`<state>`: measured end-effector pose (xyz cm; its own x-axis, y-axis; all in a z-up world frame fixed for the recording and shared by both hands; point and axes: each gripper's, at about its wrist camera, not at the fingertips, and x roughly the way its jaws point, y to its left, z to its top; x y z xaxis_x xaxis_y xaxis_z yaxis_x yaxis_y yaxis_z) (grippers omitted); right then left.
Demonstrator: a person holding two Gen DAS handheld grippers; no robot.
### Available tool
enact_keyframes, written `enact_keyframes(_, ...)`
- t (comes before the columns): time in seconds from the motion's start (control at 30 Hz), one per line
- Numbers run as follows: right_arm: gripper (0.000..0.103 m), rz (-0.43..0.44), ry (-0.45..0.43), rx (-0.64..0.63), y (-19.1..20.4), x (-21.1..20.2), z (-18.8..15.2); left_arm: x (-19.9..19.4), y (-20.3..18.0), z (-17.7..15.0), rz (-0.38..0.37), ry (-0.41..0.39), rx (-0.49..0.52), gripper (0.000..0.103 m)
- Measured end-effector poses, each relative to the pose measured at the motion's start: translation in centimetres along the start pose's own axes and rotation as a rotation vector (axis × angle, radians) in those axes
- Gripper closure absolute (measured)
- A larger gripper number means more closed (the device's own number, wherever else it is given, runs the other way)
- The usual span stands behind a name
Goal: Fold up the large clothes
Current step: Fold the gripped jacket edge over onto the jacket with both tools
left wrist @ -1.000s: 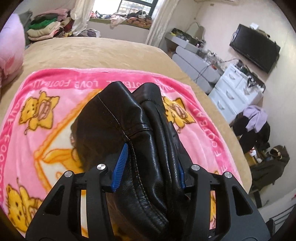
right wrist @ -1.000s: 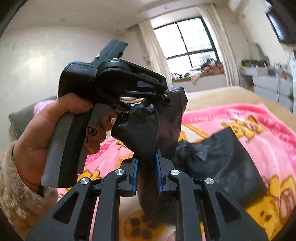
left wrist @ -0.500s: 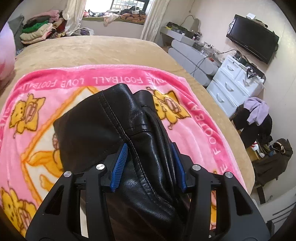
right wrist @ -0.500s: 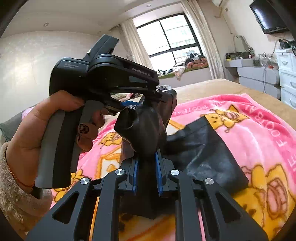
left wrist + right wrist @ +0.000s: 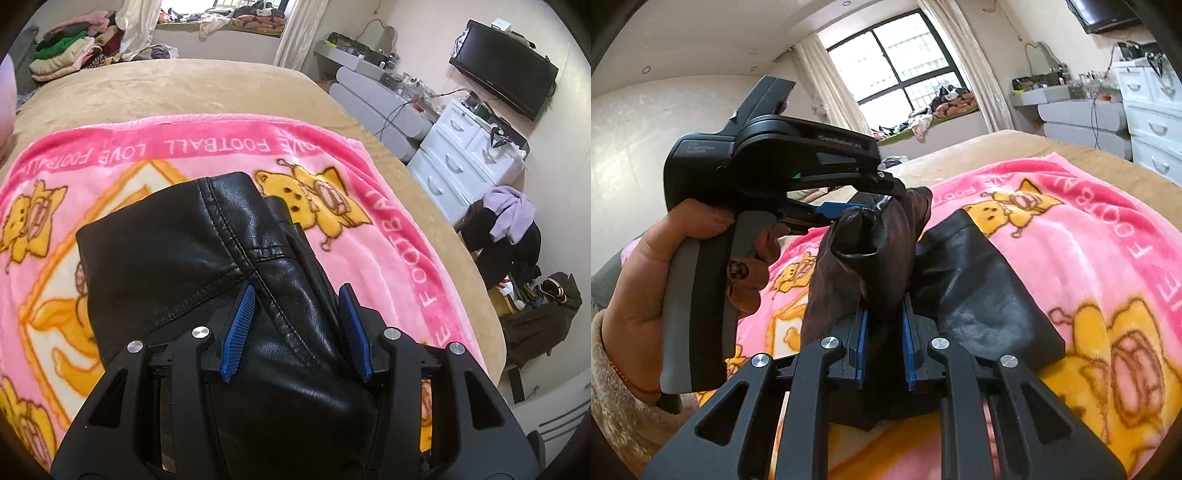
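Two grippers — left gripper (image 5: 295, 325), right gripper (image 5: 884, 343) — each clench one black leather garment (image 5: 192, 251).

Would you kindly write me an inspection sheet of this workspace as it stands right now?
Surface: tan bed with a pink cartoon blanket spread on top.
Job's things: black leather garment, one end lying on the blanket, the other bunched and lifted.
Clutter: piled clothes beyond the bed; clothes heap near the white drawers.
Grippers: left claw shut on a thick fold of the garment; right claw shut on a bunched part beside it.
Cables: loose wires by the grey dresser.
Surroundings: wall television, window, curtains.
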<state>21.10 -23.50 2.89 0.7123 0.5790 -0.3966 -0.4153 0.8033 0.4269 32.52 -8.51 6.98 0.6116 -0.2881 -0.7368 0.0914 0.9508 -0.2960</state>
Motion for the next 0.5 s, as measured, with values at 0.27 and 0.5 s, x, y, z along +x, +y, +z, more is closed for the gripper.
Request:
enact_keyframes(0.27,0.088,0.013,0.038,0.099,-2.0,0.3,0.0,0.8,0.4,0.0,-0.015,0.016,-0.03,0.065)
enact_keyframes(0.5,0.088,0.007,0.047,0.097,-1.8,0.2,0.1,-0.3,0.1,0.0,-0.026,-0.001,-0.015,0.065)
